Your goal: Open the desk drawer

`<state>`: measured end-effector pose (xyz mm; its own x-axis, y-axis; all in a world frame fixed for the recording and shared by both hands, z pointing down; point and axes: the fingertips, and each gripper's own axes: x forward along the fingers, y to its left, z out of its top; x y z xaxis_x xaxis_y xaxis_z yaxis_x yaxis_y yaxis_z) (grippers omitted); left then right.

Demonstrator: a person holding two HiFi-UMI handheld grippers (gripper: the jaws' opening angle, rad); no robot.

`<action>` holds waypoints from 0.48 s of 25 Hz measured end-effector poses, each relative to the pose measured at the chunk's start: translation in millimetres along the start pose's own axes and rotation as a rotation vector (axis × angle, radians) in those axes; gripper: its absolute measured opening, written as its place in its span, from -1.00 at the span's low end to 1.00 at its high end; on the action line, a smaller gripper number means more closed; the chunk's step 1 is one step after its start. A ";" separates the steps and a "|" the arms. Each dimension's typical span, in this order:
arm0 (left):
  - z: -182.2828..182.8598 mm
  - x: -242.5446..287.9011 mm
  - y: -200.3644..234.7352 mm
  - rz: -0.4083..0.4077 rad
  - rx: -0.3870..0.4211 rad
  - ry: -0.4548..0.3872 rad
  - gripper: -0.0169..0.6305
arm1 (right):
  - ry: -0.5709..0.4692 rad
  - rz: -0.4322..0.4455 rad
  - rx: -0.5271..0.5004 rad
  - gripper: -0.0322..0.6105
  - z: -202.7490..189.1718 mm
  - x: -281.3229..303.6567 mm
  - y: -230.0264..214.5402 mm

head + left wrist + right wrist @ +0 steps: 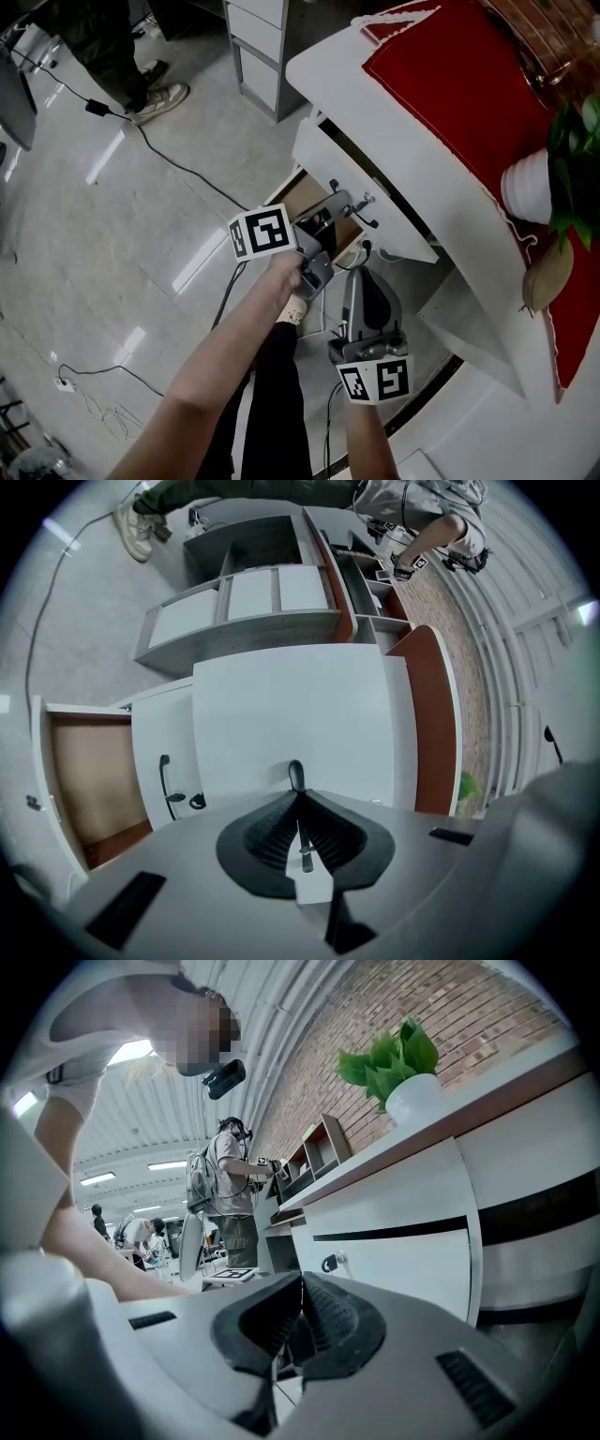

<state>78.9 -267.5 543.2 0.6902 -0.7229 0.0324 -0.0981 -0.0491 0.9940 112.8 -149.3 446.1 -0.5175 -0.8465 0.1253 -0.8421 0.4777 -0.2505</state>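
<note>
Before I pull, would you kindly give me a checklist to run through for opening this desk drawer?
1. Left gripper jaws shut on the drawer handle: ok.
2. Right gripper empty, jaws together, away from the handle: ok.
3. Plant pot upright on the desk: ok.
4. Drawer unlocked: cannot tell.

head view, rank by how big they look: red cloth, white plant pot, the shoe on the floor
1. red cloth, by far the largest
2. white plant pot
3. shoe, only somewhat smaller, and it is farther from the camera
</note>
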 end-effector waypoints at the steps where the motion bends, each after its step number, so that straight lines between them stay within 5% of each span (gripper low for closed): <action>1: -0.6 -3.9 -0.1 0.003 -0.003 -0.002 -0.85 | -0.002 -0.002 0.004 -0.84 0.2 -2.6 3.2; 12: -8.8 -46.4 0.4 0.030 0.001 0.007 -0.86 | -0.018 -0.029 0.025 -0.84 0.6 -25.1 31.8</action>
<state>53.2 -227.9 543.0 0.6921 -0.7190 0.0632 -0.1194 -0.0277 0.9925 99.0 -113.0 434.4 -0.4903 -0.8639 0.1156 -0.8522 0.4474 -0.2713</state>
